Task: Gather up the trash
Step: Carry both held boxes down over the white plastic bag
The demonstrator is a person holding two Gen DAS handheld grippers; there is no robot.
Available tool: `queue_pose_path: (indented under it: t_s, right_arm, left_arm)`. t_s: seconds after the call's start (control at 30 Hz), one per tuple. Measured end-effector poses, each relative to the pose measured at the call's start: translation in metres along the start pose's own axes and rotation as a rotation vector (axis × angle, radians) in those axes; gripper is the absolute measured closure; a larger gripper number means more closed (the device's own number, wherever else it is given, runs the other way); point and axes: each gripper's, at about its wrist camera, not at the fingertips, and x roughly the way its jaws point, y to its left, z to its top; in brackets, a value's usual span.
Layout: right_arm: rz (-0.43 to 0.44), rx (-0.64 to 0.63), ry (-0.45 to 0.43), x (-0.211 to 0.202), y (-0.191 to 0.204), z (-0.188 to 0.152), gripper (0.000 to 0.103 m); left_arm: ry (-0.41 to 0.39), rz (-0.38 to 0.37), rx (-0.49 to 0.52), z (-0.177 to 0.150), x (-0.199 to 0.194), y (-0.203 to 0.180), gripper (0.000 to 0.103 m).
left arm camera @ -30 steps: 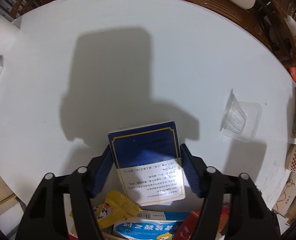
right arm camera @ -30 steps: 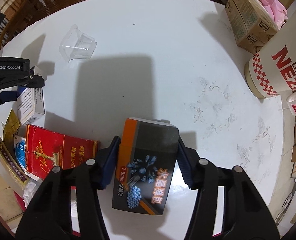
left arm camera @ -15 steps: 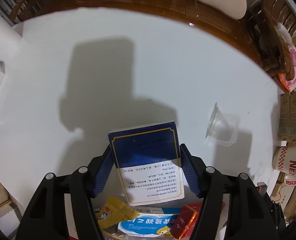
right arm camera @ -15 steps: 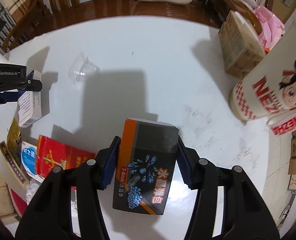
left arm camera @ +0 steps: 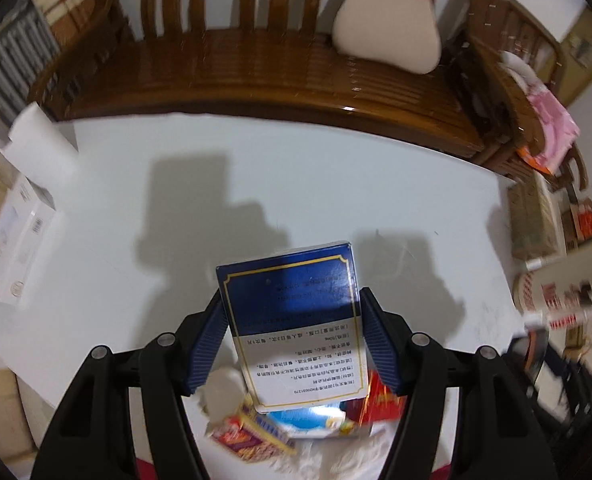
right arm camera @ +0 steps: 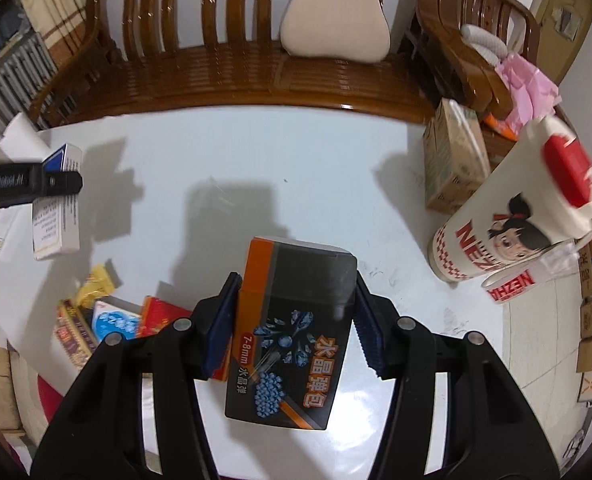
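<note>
The left gripper (left arm camera: 291, 336) is clamped on a blue-and-white box (left arm camera: 296, 320), and the right gripper (right arm camera: 293, 320) on an orange-and-black box (right arm camera: 291, 336); each box's long axis runs forward along the fingers, its far end past the fingertips, both held clear above the white tabletop (right arm camera: 255, 160). What the next move turns on is where the trash goes, and no bin shows in either view, so its direction cannot be told. The loose trash pile (right arm camera: 107, 316) of wrappers lies below and left of the right gripper, near the tabletop's near-left edge, and directly beneath the left gripper, which is the nearer one. A clear plastic cup (right arm camera: 215, 196) rests mid-table. Open room lies ahead and in the centre; the paper bucket (right arm camera: 508, 224) and brown carton (right arm camera: 452, 160) crowd the right edge, the wooden bench (right arm camera: 235, 68) stands beyond.
</note>
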Motion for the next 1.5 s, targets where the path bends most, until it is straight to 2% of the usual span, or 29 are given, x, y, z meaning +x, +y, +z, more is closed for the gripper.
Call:
queue_pose_path:
  t_s: [0.27,0.37,0.63,1.1,1.5]
  right_arm:
    - [0.044,-0.053,-0.059,-0.049,0.017,-0.007,0.05]
    - [0.063,-0.084,-0.08,-0.069,0.03,-0.021,0.05]
    - [0.114,-0.151,-0.118,-0.107,0.064,-0.069,0.05]
    - [0.124,-0.244,-0.119,-0.117,0.1,-0.17,0.05]
    - [0.163,-0.247,-0.062,-0.089,0.108,-0.233,0.05]
  left_arm:
    - [-0.064,-0.027,0.096,-0.053,-0.052,-0.001,0.04]
    - [-0.1,-0.017,0.125,-0.076,-0.067,0.005,0.04]
    - [-0.12,-0.053,0.165,-0.145,-0.093,0.016,0.04]
    - [-0.059,-0.107,0.198,-0.257,-0.066,0.031,0.04]
    - [-0.015,-0.113,0.193,-0.313,-0.026,0.035,0.04]
